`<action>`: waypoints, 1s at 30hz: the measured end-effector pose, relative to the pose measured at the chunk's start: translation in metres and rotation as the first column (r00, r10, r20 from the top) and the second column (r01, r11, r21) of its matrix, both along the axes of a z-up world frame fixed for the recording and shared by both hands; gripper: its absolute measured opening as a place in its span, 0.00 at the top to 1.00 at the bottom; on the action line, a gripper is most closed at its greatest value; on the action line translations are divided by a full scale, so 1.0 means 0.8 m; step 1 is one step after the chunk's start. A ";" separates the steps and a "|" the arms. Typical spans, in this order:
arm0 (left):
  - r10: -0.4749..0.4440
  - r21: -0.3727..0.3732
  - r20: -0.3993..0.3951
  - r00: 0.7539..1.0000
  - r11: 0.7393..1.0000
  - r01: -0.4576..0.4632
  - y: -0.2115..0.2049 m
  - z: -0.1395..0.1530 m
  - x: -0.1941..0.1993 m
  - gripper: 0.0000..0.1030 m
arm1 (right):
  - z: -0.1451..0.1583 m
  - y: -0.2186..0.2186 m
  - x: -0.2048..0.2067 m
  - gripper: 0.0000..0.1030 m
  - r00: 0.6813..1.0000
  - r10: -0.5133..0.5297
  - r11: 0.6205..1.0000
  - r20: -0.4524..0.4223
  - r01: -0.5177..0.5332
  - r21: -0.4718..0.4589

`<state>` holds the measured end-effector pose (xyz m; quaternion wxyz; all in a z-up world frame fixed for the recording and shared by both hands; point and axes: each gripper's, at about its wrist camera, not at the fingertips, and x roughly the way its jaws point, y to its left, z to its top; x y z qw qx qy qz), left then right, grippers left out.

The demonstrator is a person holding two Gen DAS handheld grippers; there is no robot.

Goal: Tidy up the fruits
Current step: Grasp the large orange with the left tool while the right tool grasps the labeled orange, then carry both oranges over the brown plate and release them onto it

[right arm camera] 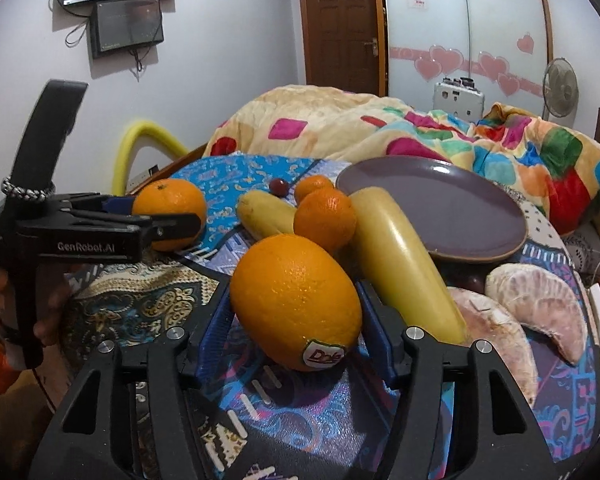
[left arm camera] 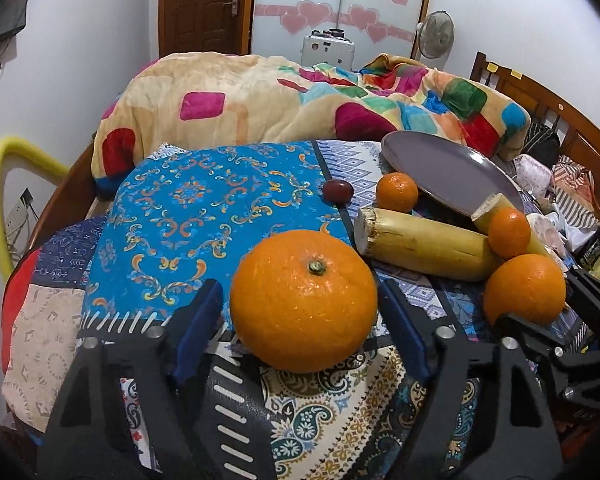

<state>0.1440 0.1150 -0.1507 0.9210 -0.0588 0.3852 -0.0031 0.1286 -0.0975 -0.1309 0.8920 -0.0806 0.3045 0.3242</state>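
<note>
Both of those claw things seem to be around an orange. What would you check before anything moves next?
1. Left gripper straddles the stemmed orange: ok.
2. Left fingers touching it: not ok, gaps show on both sides.
3. Right gripper straddles the stickered orange: ok.
4. Right fingers gripping firmly: cannot tell.
5. Purple plate has bare room: ok.
6. Plate sits level: not ok, it leans on the sugarcane pieces.

A home bedroom: bed, blanket, wardrobe.
</note>
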 end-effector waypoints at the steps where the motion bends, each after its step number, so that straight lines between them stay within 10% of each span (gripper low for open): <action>1: -0.004 0.000 -0.003 1.000 1.000 0.004 -0.001 -0.002 0.001 0.32 | 0.000 0.000 -0.001 0.46 1.000 -0.001 1.000 0.008 0.001 -0.003; 30: -0.105 0.028 0.174 0.979 0.994 0.101 -0.077 0.102 -0.029 0.34 | 0.095 -0.074 -0.008 0.47 0.974 -0.144 0.986 0.175 0.126 0.108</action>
